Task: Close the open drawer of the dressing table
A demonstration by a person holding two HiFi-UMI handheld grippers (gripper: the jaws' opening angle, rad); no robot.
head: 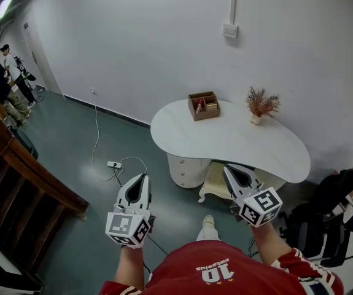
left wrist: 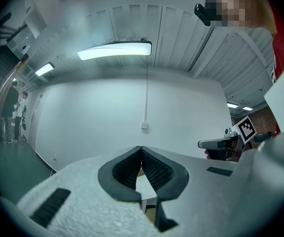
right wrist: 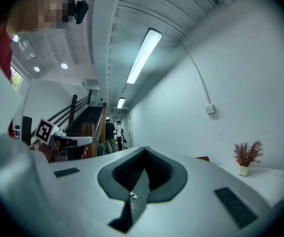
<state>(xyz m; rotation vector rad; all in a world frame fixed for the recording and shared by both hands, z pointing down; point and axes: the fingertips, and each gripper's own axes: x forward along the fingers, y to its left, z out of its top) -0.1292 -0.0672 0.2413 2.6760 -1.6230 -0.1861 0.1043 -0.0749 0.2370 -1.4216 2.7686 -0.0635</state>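
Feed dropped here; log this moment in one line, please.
phase: pre-contact | left gripper: shut, empty | right gripper: shut, empty | dressing table: untouched

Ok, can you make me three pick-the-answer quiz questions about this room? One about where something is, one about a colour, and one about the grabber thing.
1. Where is the wooden box?
A. on the floor
B. on the table
C. in a gripper

2. What colour is the table top?
A. white
B. black
C. red

3. How are the jaws of the left gripper?
A. wide open
B. shut on the plant
C. shut, holding nothing

Answers:
1. B, it stands on the table top, on the wall side.
2. A, the whole top looks white.
3. C, the jaw tips meet with nothing between them.
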